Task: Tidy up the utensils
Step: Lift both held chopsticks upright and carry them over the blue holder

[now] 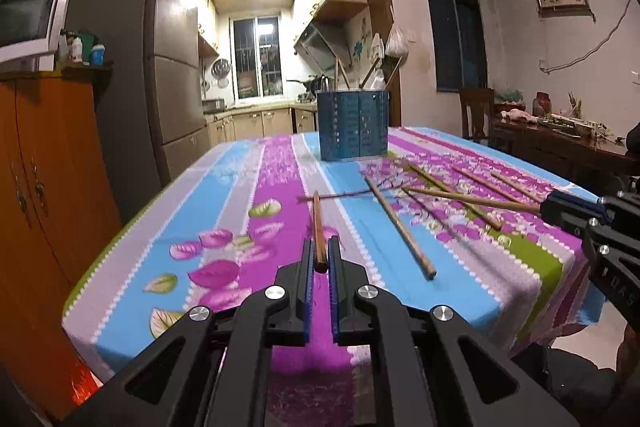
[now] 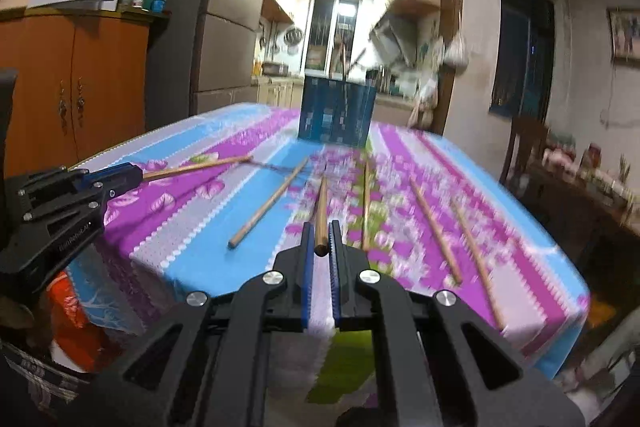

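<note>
Wooden chopstick (image 1: 318,227) pinched in left tongs (image 1: 320,259); right tongs (image 2: 320,243) clamp another chopstick (image 2: 321,211); blue holder (image 2: 338,115) blurred.

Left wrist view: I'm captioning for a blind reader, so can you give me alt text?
The left gripper is shut on a wooden chopstick above a flowered tablecloth. More chopsticks lie loose to the right, before a blue utensil holder; the right gripper holds another.
</note>
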Action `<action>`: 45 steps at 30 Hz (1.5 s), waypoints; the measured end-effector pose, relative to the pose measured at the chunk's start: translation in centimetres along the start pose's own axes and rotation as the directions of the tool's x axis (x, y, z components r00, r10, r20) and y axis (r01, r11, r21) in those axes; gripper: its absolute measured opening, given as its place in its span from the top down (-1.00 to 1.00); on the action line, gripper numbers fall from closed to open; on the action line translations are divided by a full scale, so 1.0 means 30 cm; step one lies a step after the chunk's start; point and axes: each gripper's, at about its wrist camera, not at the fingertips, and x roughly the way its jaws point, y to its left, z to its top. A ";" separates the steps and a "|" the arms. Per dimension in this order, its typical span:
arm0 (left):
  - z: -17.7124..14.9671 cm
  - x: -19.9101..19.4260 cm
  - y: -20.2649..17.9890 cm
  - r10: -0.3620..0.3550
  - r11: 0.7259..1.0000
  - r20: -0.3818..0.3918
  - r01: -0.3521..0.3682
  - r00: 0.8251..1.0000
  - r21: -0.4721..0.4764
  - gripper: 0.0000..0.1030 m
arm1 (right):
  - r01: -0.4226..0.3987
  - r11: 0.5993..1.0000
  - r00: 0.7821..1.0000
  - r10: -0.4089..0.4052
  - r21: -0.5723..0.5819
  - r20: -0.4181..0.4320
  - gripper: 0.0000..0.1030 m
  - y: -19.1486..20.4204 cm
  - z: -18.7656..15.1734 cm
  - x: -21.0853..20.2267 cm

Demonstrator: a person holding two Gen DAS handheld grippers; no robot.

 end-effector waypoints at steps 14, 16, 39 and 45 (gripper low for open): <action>0.217 -0.037 0.042 -0.031 1.000 0.118 0.031 0.993 -0.003 0.85 | 0.014 0.998 0.988 -0.004 -0.066 0.157 0.90 -0.050 0.166 -0.004; 0.258 -0.024 0.058 -0.050 0.999 0.117 0.051 0.992 -0.012 0.85 | 0.009 0.997 0.985 0.004 -0.071 0.174 0.90 -0.065 0.204 0.003; 0.553 0.178 0.157 -0.092 0.996 0.094 0.092 0.991 0.001 0.85 | -0.189 0.982 0.978 0.188 0.002 0.090 0.90 -0.265 0.553 0.261; 0.604 0.233 0.152 -0.099 0.995 0.110 0.099 0.989 0.009 0.85 | -0.243 0.969 0.969 0.241 0.039 0.046 0.90 -0.300 0.606 0.323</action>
